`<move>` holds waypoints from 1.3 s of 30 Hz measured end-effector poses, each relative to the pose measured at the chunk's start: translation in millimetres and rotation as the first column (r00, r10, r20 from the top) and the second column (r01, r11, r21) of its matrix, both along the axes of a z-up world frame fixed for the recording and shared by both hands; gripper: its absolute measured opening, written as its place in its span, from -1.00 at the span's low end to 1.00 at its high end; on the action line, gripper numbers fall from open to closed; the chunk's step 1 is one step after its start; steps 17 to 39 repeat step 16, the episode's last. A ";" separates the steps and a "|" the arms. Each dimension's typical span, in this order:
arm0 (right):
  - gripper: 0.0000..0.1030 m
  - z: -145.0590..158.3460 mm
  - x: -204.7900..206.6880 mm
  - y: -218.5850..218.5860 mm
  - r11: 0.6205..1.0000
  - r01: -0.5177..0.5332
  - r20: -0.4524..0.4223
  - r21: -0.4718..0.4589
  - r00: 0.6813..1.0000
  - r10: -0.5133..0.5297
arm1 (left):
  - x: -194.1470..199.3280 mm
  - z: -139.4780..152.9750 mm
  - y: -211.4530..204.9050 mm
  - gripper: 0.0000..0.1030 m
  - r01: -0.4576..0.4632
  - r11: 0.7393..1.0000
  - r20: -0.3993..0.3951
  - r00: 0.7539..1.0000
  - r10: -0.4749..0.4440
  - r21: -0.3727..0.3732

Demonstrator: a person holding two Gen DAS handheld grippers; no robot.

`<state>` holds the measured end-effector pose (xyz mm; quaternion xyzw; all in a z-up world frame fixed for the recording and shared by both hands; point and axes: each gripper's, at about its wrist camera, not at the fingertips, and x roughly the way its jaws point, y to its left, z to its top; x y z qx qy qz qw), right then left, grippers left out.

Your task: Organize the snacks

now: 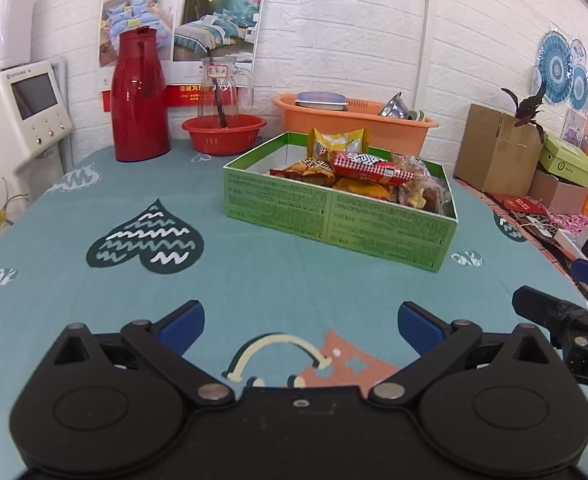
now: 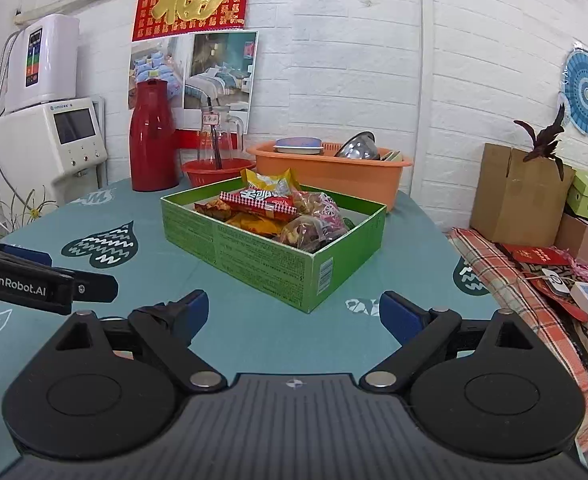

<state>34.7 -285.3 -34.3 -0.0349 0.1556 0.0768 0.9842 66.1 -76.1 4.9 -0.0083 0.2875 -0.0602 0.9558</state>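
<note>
A green cardboard box [image 1: 334, 220] [image 2: 266, 256] stands on the teal tablecloth, filled with several snack packets. A red patterned packet [image 1: 370, 168] [image 2: 262, 202] lies on top of the pile and a yellow packet [image 1: 338, 140] [image 2: 270, 182] stands at the back. My left gripper [image 1: 300, 322] is open and holds nothing, low over the cloth well short of the box. My right gripper [image 2: 294, 310] is open too, with nothing between its fingers, just in front of the box's near corner. Each gripper shows at the edge of the other's view.
Behind the box stand a red thermos [image 1: 140, 96], a glass jug [image 1: 220, 84] in a red bowl [image 1: 224, 134] and an orange basin [image 1: 354, 120] of dishes. A white appliance [image 1: 18, 112] is at the left. Cardboard boxes [image 2: 518, 192] and clutter sit right of the table edge.
</note>
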 end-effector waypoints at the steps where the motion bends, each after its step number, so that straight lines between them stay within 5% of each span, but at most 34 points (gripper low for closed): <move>1: 1.00 -3.0 -2.8 0.6 1.000 0.002 -0.003 0.002 1.000 -0.002 | -2.7 -1.2 0.1 1.00 0.002 1.000 -0.001 1.000 -0.002 0.002; 39: 1.00 -23.2 -11.5 4.7 1.000 0.012 -0.048 0.022 0.999 -0.011 | -11.7 -13.6 3.2 1.00 -0.008 1.000 -0.030 1.000 0.008 0.007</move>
